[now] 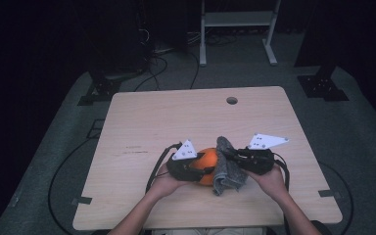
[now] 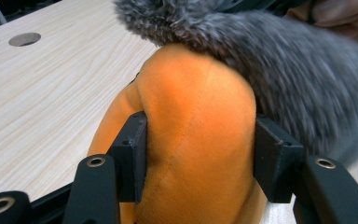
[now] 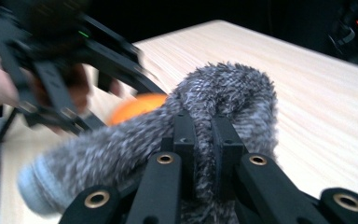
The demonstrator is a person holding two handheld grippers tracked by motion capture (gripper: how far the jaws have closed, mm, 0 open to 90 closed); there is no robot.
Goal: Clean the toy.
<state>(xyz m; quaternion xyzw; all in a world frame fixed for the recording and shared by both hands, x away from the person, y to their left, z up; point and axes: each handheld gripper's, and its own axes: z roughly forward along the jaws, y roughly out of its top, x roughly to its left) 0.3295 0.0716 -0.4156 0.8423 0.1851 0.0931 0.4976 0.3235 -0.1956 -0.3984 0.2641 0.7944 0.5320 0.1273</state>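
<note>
Forearms came in over the near edge of the wooden table (image 1: 142, 127), and both hands were busy close to that edge, about midway along it. Left gripper (image 1: 206, 170) had its jaws part-way closed, pads pressed into both flanks of an orange plush toy (image 2: 196, 140), squeezing the soft body between them; that grip looked firm and centred in the left gripper view. Right gripper (image 1: 227, 154) was clamped almost fully together on a fold of the grey fuzzy cloth (image 3: 223, 93), the pile bunched up between its two narrow pads. From above, the cloth (image 1: 228, 169) was draped down the right side of the toy (image 1: 206, 161), touching it, with the lower end trailing onto the tabletop toward the near edge. In the left gripper view the grey fur (image 2: 279, 60) lay over the top and far shoulder of the orange body, so the two were in contact but much of the orange was bare. By my reading the wrapping or rubbing of the toy with the cloth was under way, not finished: both pieces were picked up and brought together, and covering the rest of the orange surface was left to do. Farther back, a round cable hole (image 1: 232, 100) sat near the far edge, well apart from the work.
</note>
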